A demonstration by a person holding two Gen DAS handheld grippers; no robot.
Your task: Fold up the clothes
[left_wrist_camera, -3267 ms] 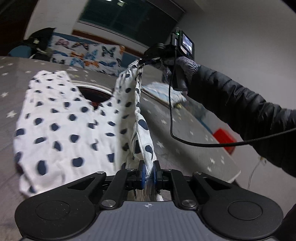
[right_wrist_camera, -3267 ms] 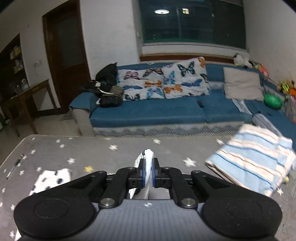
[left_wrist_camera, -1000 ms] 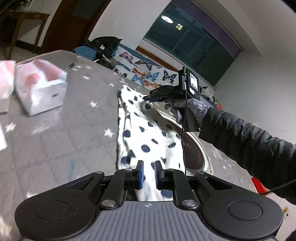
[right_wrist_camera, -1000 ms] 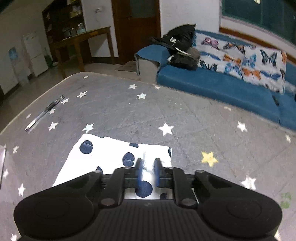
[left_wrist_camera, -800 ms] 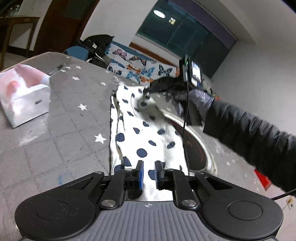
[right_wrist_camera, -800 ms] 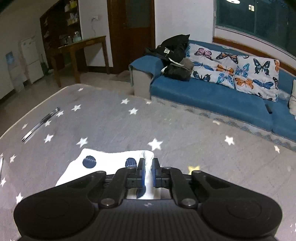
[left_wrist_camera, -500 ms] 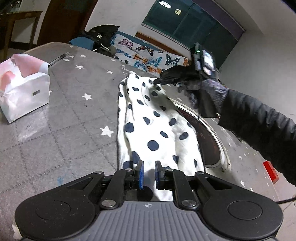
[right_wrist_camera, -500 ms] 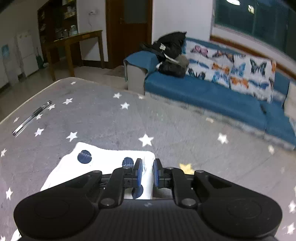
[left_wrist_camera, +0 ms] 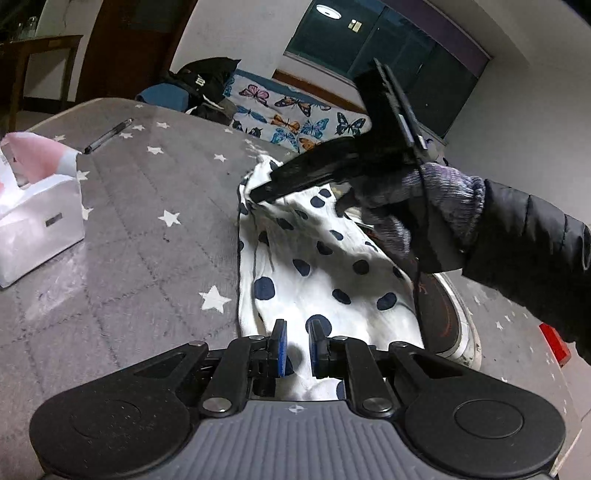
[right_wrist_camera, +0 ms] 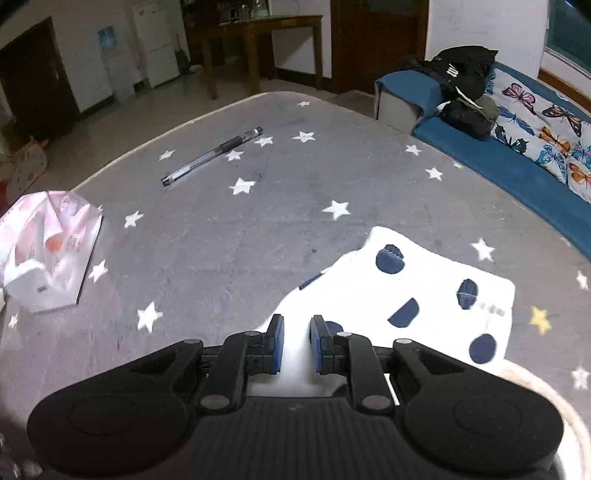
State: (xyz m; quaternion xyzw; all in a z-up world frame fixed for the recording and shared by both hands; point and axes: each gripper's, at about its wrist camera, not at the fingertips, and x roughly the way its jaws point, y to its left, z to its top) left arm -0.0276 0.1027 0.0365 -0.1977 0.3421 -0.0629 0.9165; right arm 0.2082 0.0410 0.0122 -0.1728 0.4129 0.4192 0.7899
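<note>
Only the left wrist view is showing the gloved hand (left_wrist_camera: 402, 192) and dark sleeve (left_wrist_camera: 535, 240) carrying the right gripper (left_wrist_camera: 258, 194), plus the round dish (left_wrist_camera: 454, 321) peeking out from under the cloth (left_wrist_camera: 325, 266). Only the right wrist view is taking in the wooden table (right_wrist_camera: 258, 33) and the fridge (right_wrist_camera: 155, 40) at the back of the room. Both are catching the tissue pack (right_wrist_camera: 48, 254) at the left, then the pen (right_wrist_camera: 212, 155), then the sofa (right_wrist_camera: 517, 162) at the right.

The spotted cloth is lying on the starred grey cover (left_wrist_camera: 129, 229), folded into a long strip running away from the left gripper (left_wrist_camera: 295, 347). That gripper's blue pads (left_wrist_camera: 281, 345) are standing slightly apart, with cloth showing in the gap but nothing pinched. The right gripper is hovering at the cloth's far end; its pads (right_wrist_camera: 277, 343) are likewise parted a little over the white fabric, gripping nothing.
</note>
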